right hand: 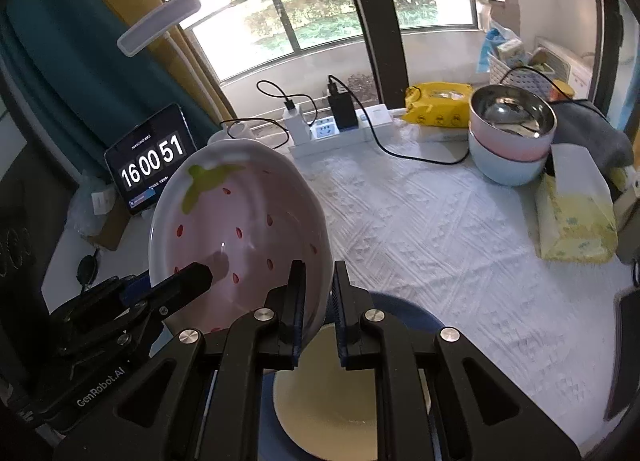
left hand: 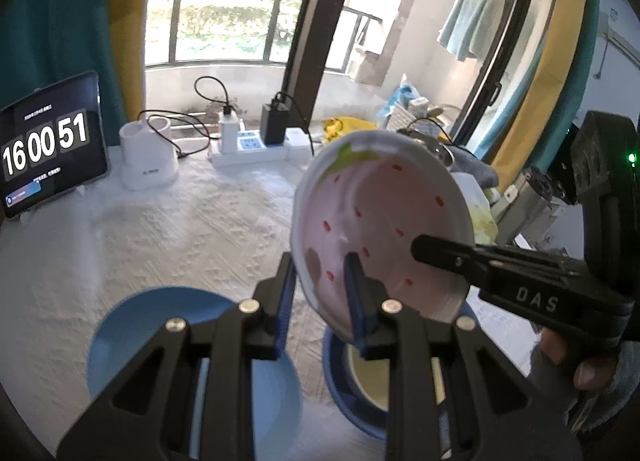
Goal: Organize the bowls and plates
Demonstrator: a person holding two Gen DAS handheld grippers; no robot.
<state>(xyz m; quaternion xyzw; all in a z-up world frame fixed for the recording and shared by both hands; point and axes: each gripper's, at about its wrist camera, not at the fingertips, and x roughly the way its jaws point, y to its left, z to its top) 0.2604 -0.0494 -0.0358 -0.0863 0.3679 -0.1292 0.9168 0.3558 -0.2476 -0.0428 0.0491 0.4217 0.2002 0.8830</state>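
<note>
Both of your grippers, left gripper and right gripper, have fingers clamped on one strawberry plate, held tilted above one blue plate on the tabletop; two stacked bowls sit well beyond.

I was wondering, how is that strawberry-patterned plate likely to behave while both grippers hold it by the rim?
The strawberry plate looks glazed and glossy, so it may slip. The left gripper and right gripper each pinch only its rim, and it is tilted, so it could swing. It seems stiff ceramic, probably breakable if dropped.
</note>
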